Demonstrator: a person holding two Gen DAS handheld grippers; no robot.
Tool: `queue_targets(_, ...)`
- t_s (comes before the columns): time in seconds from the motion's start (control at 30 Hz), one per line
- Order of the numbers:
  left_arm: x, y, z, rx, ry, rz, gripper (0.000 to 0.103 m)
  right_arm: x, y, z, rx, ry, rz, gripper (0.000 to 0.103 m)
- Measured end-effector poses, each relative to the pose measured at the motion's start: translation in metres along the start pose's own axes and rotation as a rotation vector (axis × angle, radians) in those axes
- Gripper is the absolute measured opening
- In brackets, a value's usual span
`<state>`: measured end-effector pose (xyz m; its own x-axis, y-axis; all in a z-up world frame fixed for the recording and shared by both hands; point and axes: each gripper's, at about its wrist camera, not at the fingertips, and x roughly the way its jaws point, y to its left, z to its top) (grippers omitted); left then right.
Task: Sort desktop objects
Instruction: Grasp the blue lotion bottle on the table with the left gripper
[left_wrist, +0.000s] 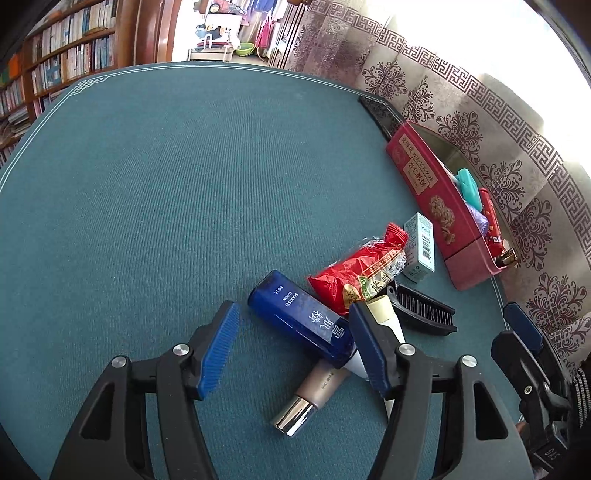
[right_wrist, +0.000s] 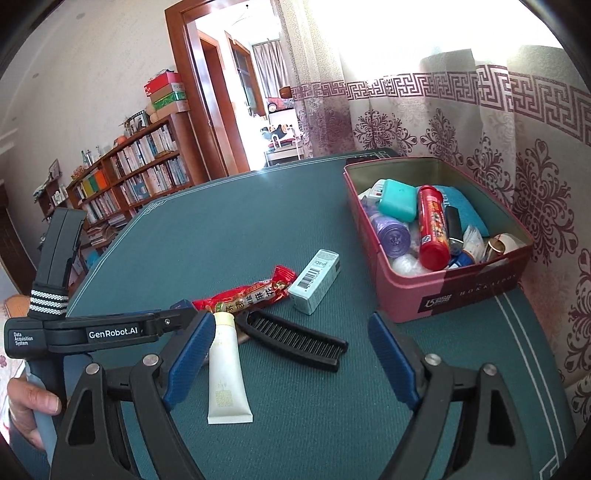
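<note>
The left gripper (left_wrist: 293, 345) hangs over the green worktop (left_wrist: 147, 192) with its fingers (left_wrist: 218, 347) spread wide and holding nothing; a blue lotion bottle (left_wrist: 301, 317) lies between them, its far end nearer the right-hand finger, and a beige tube with a silver cap (left_wrist: 306, 400) lies just below it, though whether either pad touches the bottle is hard to tell from this angle. Only this view shows those two items. The right gripper (right_wrist: 291, 363) is likewise wide open and empty, with a white cream tube (right_wrist: 225, 373) lying just inside its left-hand finger and a black comb (right_wrist: 295, 341) beyond the tips. Past the comb sit a red snack packet (right_wrist: 251, 293) and a small pale box (right_wrist: 314, 280). The right wrist view alone looks down into the pink tin (right_wrist: 454, 291) beyond the right-hand finger, already holding a teal case (right_wrist: 397, 199), a red canister (right_wrist: 432, 225) and a purple roll (right_wrist: 391, 230).
</note>
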<state>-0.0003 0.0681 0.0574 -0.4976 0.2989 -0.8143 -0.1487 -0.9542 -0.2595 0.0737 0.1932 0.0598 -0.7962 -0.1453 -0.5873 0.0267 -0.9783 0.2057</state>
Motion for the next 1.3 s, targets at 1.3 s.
queue_targets(1.3,0.015,-0.003,0.005,0.05,0.048,0.133,0.073,0.018,0.013,-0.004,-0.02,0.122,0.073,0.088)
